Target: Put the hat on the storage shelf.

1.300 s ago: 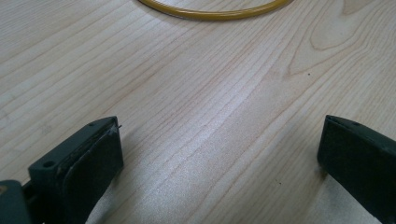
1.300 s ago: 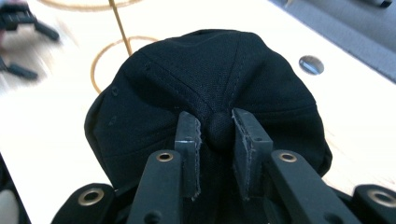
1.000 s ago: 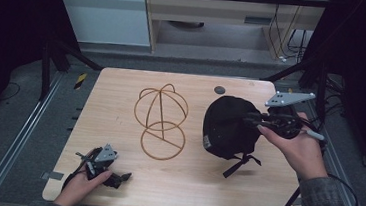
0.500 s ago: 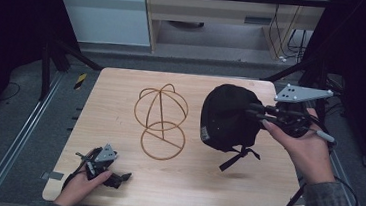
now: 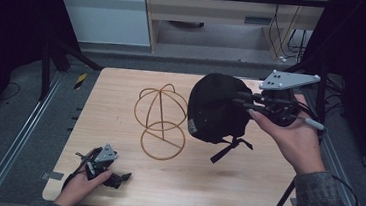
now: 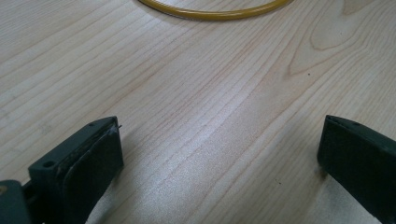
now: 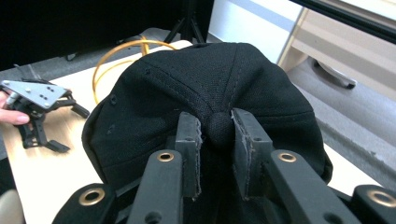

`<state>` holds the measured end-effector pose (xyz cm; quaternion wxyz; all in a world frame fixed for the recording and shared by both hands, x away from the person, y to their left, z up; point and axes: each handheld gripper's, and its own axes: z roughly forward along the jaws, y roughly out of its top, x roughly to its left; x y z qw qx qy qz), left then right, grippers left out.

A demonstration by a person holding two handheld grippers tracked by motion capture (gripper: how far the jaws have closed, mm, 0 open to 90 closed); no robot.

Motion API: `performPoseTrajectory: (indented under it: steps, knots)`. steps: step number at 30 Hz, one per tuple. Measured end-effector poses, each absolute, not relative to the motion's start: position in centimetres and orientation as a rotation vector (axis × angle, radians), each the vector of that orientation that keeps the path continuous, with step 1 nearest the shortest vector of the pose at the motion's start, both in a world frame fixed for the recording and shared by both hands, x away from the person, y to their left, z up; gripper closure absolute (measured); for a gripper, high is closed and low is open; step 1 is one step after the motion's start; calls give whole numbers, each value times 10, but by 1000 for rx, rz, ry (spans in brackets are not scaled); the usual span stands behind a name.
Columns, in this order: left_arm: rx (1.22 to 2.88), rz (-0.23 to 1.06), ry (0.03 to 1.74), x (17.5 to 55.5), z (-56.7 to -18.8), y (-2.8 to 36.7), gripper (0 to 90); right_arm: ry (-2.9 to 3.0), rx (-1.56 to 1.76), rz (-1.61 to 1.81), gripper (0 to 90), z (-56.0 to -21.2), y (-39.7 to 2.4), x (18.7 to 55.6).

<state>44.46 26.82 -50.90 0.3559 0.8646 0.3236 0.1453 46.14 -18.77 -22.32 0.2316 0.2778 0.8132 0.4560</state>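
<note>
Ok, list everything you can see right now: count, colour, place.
cap: one, black, lifted above the table's right half, strap dangling
wire stand: one, yellow, table centre, left of the cap
table: one, light wood
cabinet: one, beige, beyond the table
right gripper: one, black with grey plate, shut on the cap's top button
left gripper: one, black with grey plate, near-left corner, jaws open on the table

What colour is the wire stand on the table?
Golden yellow wire stand, seen best in the high view.

Cap [image 5: 215, 108] hangs over the table [image 5: 121, 92], right of the wire stand [image 5: 162, 121]
</note>
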Motion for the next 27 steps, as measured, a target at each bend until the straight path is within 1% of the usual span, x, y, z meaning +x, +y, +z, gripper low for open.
performPoseTrajectory:
  steps: [16,27]
  knots:
    - [2234,375,836,445,-509,268,0,2242,685,1243,737,-203,-153,468]
    - [2237,375,835,445,-509,268,0,2272,656,1214,737,-192,-124,486]
